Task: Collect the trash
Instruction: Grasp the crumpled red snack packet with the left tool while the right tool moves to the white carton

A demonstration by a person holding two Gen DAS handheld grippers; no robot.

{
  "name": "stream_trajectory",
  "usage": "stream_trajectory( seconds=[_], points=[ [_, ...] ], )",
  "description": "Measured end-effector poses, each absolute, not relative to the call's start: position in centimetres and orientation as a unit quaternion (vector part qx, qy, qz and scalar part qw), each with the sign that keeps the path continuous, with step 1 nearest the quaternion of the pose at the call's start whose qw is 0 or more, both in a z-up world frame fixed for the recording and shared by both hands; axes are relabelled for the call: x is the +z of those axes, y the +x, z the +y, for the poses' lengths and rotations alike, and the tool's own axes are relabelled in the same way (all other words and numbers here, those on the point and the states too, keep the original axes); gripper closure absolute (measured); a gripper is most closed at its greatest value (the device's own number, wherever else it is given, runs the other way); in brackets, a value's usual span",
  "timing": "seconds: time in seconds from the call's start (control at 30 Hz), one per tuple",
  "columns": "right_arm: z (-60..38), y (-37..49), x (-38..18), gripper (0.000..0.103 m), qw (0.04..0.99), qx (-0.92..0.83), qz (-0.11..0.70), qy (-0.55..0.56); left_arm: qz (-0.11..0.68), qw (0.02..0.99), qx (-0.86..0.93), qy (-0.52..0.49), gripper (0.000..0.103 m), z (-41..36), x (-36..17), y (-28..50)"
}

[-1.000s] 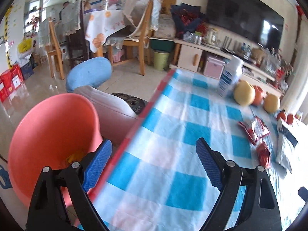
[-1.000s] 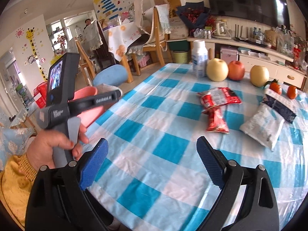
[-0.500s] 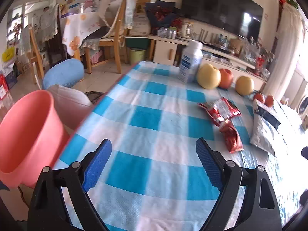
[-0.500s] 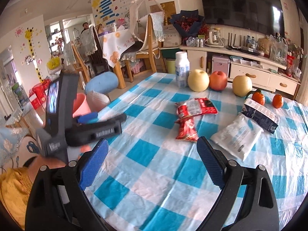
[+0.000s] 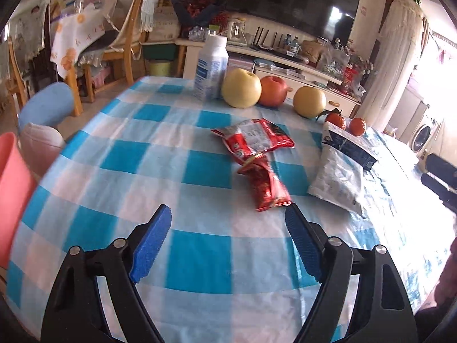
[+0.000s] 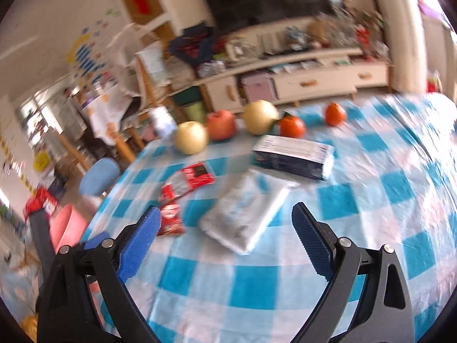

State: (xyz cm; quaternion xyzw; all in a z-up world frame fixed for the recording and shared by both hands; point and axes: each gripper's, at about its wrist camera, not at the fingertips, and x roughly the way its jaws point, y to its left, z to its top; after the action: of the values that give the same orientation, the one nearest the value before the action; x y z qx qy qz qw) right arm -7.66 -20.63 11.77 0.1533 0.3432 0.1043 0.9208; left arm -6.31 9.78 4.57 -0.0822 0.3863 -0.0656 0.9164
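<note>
Both tongs wide and empty. Left gripper point(image 5: 228, 245) hovers low over the checked tablecloth point(image 5: 120, 177), pads point(image 5: 151, 243) spread, aimed at the small red wrapper point(image 5: 267, 187) just ahead of its tips – likely next pick since it's nearest. Bigger red-and-silver wrapper point(image 5: 254, 137) lies touching it, just behind. White-blue packet point(image 5: 340, 177) to the right, dark end toward the tangerines point(image 5: 347, 121).

Right gripper point(image 6: 225, 234) also spread wide, nothing between the jaws, pointed at the white packet point(image 6: 245, 208); frame is blurred, so exact height above it can't be told. A dark blue box point(image 6: 294, 160) sits just behind that packet in this view.

Pink bin point(image 5: 11, 194) stands off the table's left edge, close to the left hand – probably the drop spot, which is why left takes the wrappers nearest it.

Fruit row point(image 5: 241, 91) and white bottle point(image 5: 211, 68) stand at the far edge, apart from the wrappers – judged not trash, leave them.

Nothing collected in either tong yet; wrappers are crinkly and flat, so a pinch may slip or snag the cloth
</note>
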Motion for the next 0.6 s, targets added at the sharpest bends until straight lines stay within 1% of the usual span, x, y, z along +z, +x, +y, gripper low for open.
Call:
stream_trajectory(
  seconds=[0.2, 0.3, 0.5, 0.6],
  points=[
    [-25.3, -6.3, 10.4, 0.01, 0.912, 0.075, 0.346, 0.207, 0.405, 0.908, -0.061, -0.085, 0.022, 7.5, 3.8, -3.5],
    [-26.8, -5.5, 9.8, 0.01, 0.911, 0.064, 0.346, 0.215, 0.415, 0.904, -0.06, -0.081, 0.028, 6.1, 3.5, -2.1],
    [-29.1, -2.9, 8.5, 0.01, 0.908, 0.042, 0.349, 0.23, 0.434, 0.897, -0.043, -0.069, 0.031, 4.4, 2.6, 0.0],
    [-30.0, -1.1, 7.3, 0.01, 0.902, 0.039, 0.355, 0.241, 0.439, 0.896, -0.032, -0.064, 0.039, 4.1, 2.3, 0.8]
  ],
)
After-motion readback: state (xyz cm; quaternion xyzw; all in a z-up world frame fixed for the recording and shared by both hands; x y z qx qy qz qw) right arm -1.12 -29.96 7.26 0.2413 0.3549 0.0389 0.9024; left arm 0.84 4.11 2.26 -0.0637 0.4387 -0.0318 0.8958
